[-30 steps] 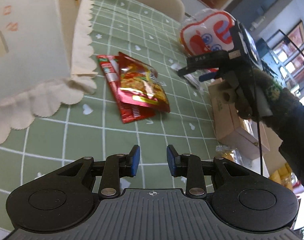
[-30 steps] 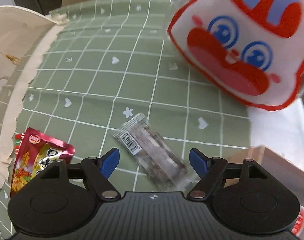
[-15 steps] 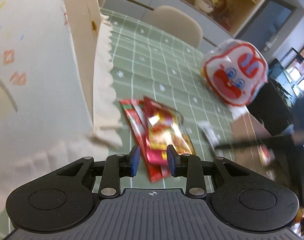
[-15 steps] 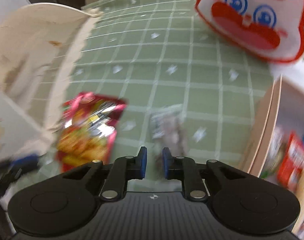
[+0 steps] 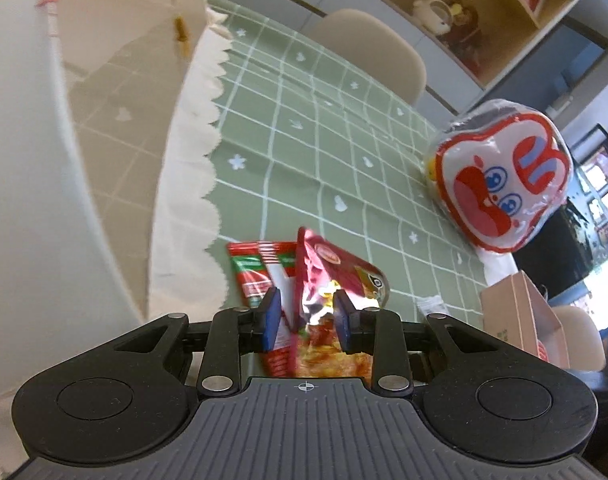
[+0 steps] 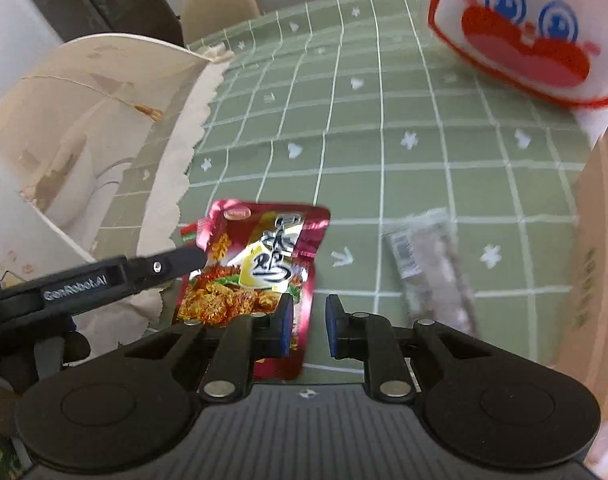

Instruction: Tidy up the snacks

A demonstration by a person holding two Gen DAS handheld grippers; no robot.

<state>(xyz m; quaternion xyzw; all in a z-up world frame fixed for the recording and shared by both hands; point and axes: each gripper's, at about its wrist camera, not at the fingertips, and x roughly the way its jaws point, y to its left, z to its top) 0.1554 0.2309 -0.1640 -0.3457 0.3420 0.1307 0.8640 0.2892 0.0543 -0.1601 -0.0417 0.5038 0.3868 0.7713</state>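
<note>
A red foil snack pouch (image 5: 355, 280) (image 6: 264, 256) lies partly on a red-and-green pack (image 5: 252, 276) on the green checked tablecloth (image 5: 323, 152). My left gripper (image 5: 307, 316) is open, its fingers on either side of the pouch's crumpled near end; I cannot see the pads pressing it. In the right wrist view one left finger (image 6: 172, 262) touches the pouch's left edge. My right gripper (image 6: 309, 326) is shut on nothing, just over the pouch's lower right corner. A clear-wrapped bar (image 6: 427, 264) (image 5: 429, 304) lies to the right.
A cream fabric basket with scalloped trim (image 5: 104, 120) (image 6: 84, 120) stands close on the left. A red-and-white cartoon-face bag (image 5: 503, 176) (image 6: 535, 40) sits far right. A cardboard box (image 5: 515, 312) (image 6: 599, 240) borders the right edge. A beige chair (image 5: 367, 52) stands behind the table.
My right gripper went from wide open to shut and swung left from over the clear bar to the red pouch. My left gripper moved forward until its fingers straddle the pouch.
</note>
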